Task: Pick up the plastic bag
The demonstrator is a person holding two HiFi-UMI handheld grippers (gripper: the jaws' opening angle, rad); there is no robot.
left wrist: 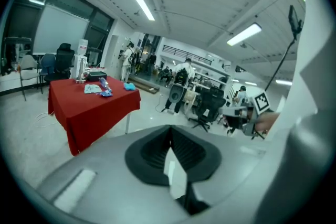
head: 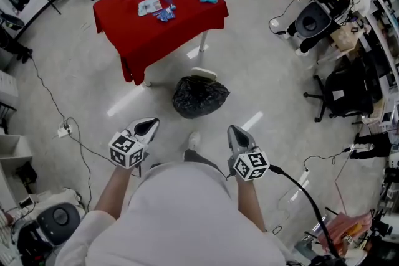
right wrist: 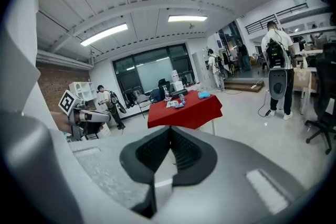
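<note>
Head view alone shows the plastic bag (head: 199, 96); left tool (head: 149, 124) and right tool (head: 235, 131) clenched, empty.

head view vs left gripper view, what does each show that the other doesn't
Only the head view: the black bag on the floor, and the left gripper seen from outside. Only the left gripper view: ceiling lights and that gripper's own jaws close up, shut and empty. Both: the red table and the right gripper.

My right tool (right wrist: 169, 136) has its jaws together, empty; I see the red-draped counter (right wrist: 189, 112) at twelve o'clock, the left tool (right wrist: 84, 114) at nine.
</note>
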